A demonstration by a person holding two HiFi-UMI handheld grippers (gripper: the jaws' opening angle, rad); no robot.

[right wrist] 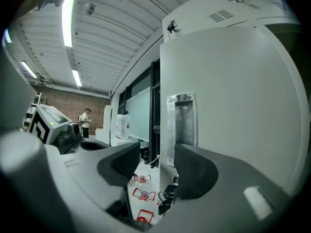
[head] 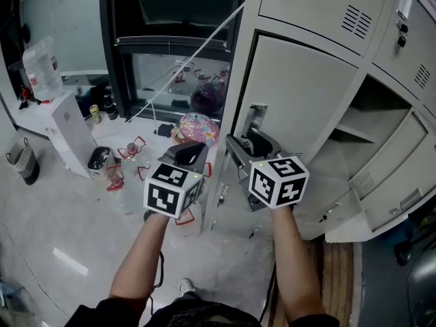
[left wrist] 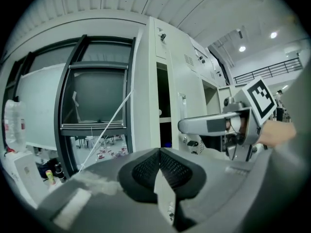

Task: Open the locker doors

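The right claw (right wrist: pixel 154 165) stands spread, the pale grey metal locker door (right wrist: pixel 238 106) and its shiny steel handle (right wrist: pixel 181 125) just ahead; the left claw (left wrist: pixel 159 165) is pressed together (empty). Closing off-centre, the pads could slip off the handle.

A workshop hall with metal lockers (head: pixel 306 94), corrugated ceiling (right wrist: pixel 112 38) and brick wall (right wrist: pixel 60 103).

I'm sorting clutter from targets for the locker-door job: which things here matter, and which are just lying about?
Job: grey locker door, its metal handle, right gripper, left gripper.
Lying about: water jug, white box, floor bottles, multicoloured round object.
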